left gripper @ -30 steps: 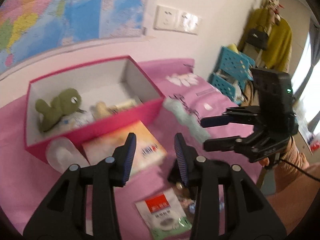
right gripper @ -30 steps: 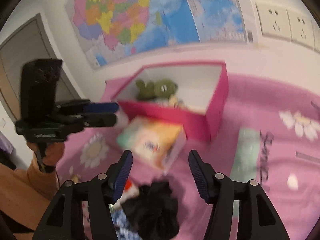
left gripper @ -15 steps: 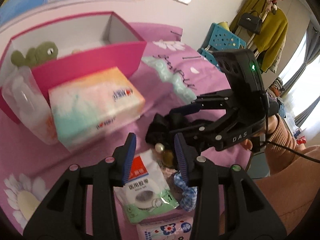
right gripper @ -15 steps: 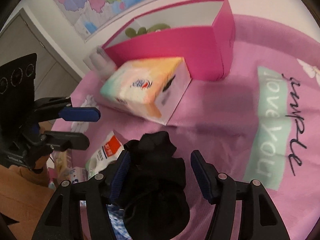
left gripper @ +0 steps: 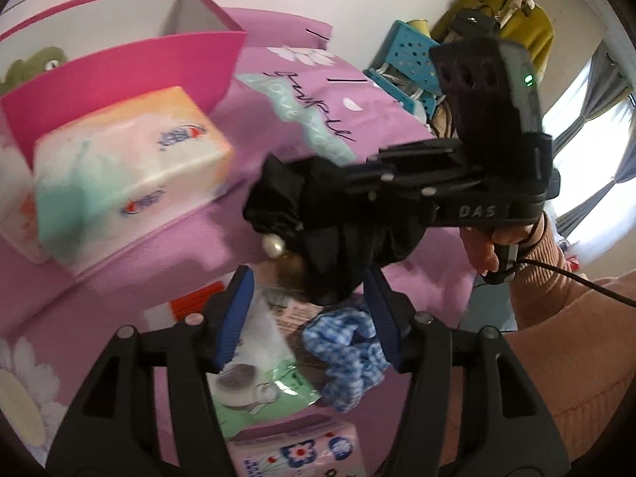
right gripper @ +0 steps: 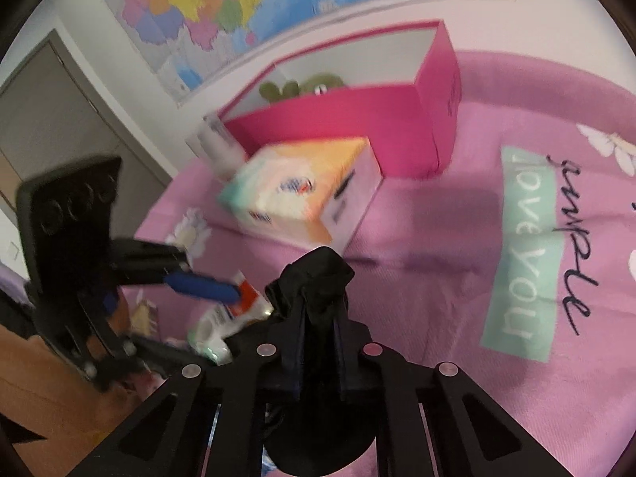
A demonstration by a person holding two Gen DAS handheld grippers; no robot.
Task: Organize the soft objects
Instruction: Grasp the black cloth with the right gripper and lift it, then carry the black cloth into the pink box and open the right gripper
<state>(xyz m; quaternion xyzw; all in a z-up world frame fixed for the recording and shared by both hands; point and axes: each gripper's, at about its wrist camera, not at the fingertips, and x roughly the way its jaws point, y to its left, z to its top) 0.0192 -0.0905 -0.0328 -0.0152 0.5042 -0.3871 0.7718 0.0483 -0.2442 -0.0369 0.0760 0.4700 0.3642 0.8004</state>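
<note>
A black fabric scrunchie (right gripper: 314, 278) with a pearl bead (left gripper: 273, 245) is pinched in my right gripper (right gripper: 318, 342), which is shut on it. From the left wrist view the right gripper (left gripper: 342, 194) reaches in from the right, its fingertips buried in the black fabric. My left gripper (left gripper: 308, 318) hovers just below, its jaws opening; the pads touch nothing. Under it lie a blue checked scrunchie (left gripper: 346, 357) and a green-white packet (left gripper: 254, 377). The pink box (right gripper: 338, 119) holds a green plush toy (right gripper: 302, 85).
A pastel tissue pack (left gripper: 119, 171) lies against the pink box (left gripper: 119, 63) on the pink cloth (right gripper: 437, 238). A small flowered tissue packet (left gripper: 298, 449) sits at the near edge. A clear container (right gripper: 216, 147) stands left of the box. A person's hand (left gripper: 481, 246) holds the right gripper.
My right gripper has closed on the black scrunchie that lay between its open jaws. The left gripper has dropped closer to the small items and spread its jaws wider.
</note>
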